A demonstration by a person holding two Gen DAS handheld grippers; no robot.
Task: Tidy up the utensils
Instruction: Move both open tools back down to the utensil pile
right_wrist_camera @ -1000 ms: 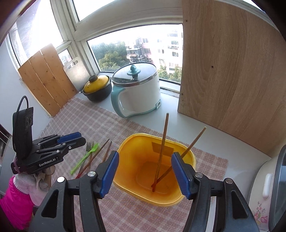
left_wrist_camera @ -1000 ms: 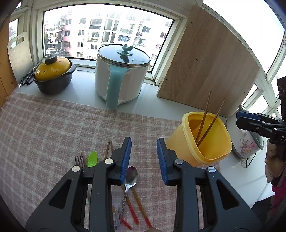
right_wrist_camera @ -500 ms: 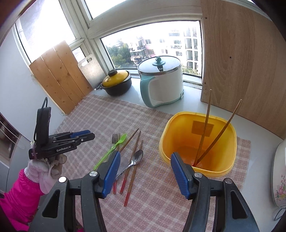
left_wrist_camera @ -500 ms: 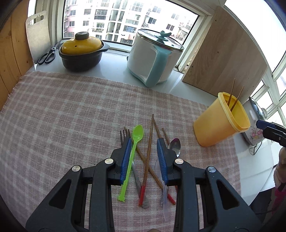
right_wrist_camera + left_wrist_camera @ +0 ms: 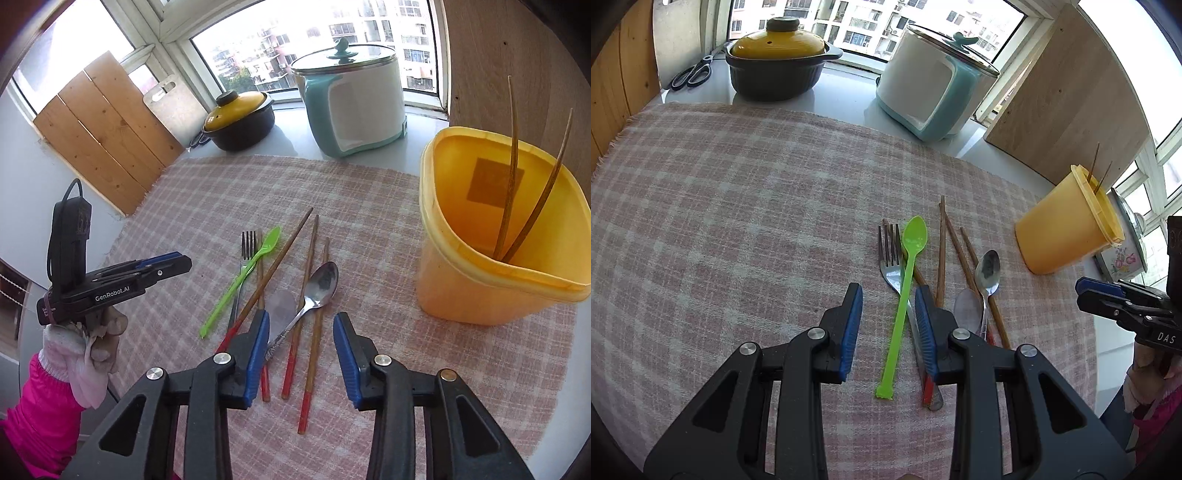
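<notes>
Two hand-held grippers over a pink checked cloth on a pale counter. The left gripper is held above the cloth with its blue-padded jaws parted and gripping nothing; the thin bright green plastic spoon lies between the pads in this view, crossing the steel fork beside it. The right gripper, whose jaws have just been closing, is likewise released and empty, its pads framing the handle of the steel spoon and two of the red-tipped wooden chopsticks that lie loose on the cloth. A clear plastic spoon rests beside the steel one. The tall yellow plastic tub stands at the cloth's right edge, near the scattered utensils, with two brown chopsticks leaning inside it. Behind, near the window: a white-and-teal cooker and a black pot with a yellow lid.
</notes>
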